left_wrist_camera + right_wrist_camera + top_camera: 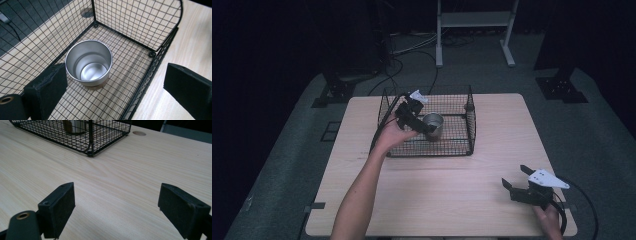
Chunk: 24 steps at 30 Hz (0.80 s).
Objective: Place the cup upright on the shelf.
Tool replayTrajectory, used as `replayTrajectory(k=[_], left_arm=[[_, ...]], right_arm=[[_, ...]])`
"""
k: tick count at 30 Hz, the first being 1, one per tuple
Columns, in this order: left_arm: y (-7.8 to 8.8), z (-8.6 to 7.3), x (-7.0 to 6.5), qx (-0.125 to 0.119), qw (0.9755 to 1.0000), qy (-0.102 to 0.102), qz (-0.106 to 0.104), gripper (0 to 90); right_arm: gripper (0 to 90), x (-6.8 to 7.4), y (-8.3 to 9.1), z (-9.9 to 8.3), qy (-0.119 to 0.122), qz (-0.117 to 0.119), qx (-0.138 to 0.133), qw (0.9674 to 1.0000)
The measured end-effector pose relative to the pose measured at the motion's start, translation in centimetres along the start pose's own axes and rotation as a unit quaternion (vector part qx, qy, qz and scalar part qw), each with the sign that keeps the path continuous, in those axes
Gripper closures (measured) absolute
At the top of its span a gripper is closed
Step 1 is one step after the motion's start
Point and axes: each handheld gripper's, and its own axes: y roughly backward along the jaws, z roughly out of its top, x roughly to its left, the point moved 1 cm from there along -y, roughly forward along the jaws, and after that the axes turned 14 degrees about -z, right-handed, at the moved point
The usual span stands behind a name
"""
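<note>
Just left of center in the left gripper view, the upright steel cup (88, 62) stands beyond the left gripper's (113, 82) wide-open, empty fingers (47, 85), far nearer than the right gripper's (518, 176) open, empty fingers.

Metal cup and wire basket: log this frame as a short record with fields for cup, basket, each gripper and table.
cup: metal cup, upright, empty, standing inside the basket
basket: black wire basket on the far half of the table
left gripper: left gripper at the basket beside the cup, jaws open, pads clear of the cup
right gripper: right gripper low over the table's near right corner, jaws open, nothing between them
table: light wooden table
</note>
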Motion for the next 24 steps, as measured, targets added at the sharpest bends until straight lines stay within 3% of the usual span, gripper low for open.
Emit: replayTrajectory(k=[14, 24], left_arm=[[1.3, -0.4, -3.1, -0.02, 0.9992, -0.034, -0.009, 4.1], [1.6, -2.4, -3.7, -0.036, 0.9988, -0.027, -0.018, 4.2]], right_arm=[[13.4, 0.1, 0.0, 0.0, 0.002, -0.003, 0.001, 1.0], [13.4, 0.1, 0.0, 0.0, 0.001, -0.003, 0.002, 1.0]])
